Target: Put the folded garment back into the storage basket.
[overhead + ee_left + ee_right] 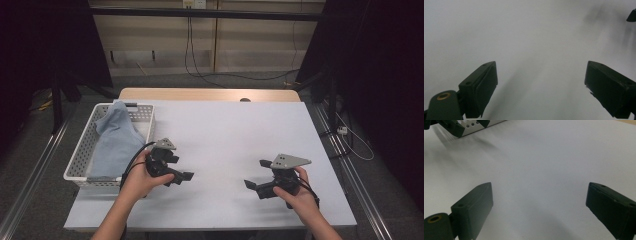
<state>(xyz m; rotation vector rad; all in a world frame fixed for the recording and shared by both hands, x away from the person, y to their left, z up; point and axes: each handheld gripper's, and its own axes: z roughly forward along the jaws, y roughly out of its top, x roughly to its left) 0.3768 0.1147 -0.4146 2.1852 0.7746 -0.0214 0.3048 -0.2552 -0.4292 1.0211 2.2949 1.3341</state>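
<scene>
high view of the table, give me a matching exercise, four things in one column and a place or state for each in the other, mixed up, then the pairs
Things:
1. blue cloth
2. white basket
3. left gripper
4. right gripper

Places or states:
A. open over bare white tabletop, on the table's right half
B. on the table's left edge, holding the cloth
C. heaped inside the basket, rising above its rim
D. open, just right of the basket's near corner

Pairs: 1-C, 2-B, 3-D, 4-A
</scene>
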